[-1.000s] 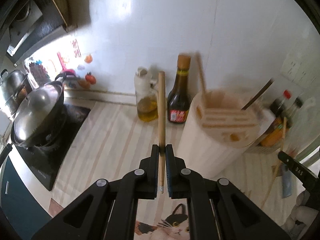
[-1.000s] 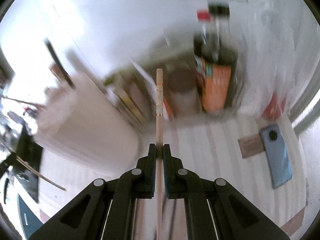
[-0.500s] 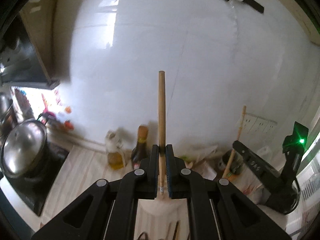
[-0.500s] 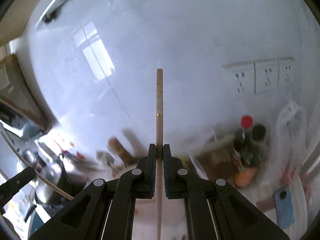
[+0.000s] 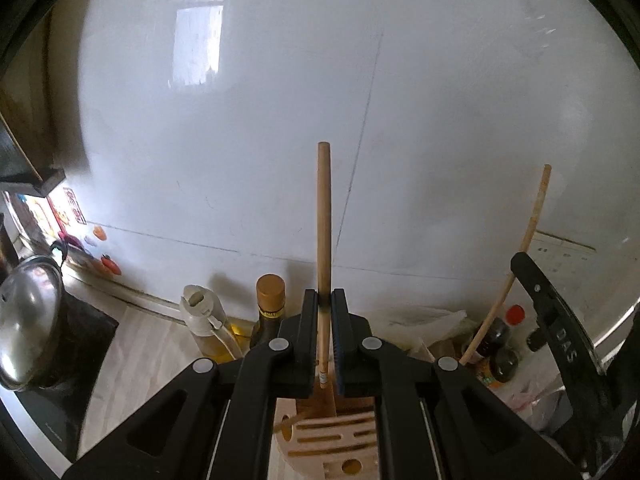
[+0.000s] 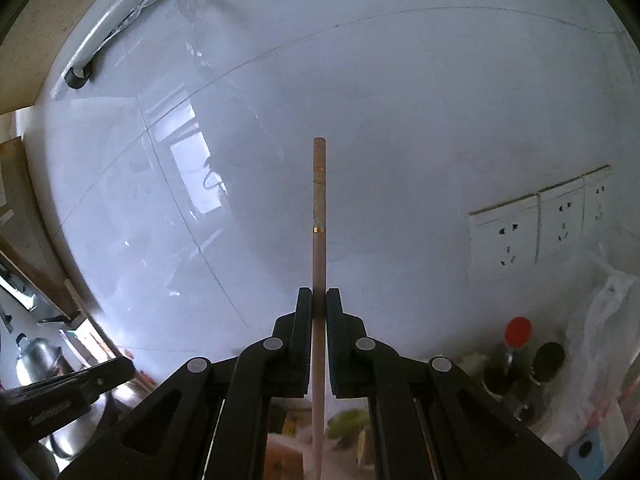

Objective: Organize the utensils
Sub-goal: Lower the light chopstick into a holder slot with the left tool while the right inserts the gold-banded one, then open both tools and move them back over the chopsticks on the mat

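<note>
My left claw [image 5: 325, 300] is clamped on a plain wooden chopstick [image 5: 324, 216], held upright so its lower tip can drop into the wooden utensil holder [image 5: 336, 440] directly beneath. My right claw [image 6: 319, 300] pinches a banded chopstick [image 6: 319, 200] the same way, well above the surface. The holder's slots look mostly vacant, apart from one slanted wooden piece I can't identify.

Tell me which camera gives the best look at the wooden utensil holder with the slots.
The left wrist view. The utensil holder sits just below the left gripper, its slotted top and round holes sharp. In the right wrist view only a blurred pale patch shows low between the fingers; I cannot tell it is the holder.
</note>
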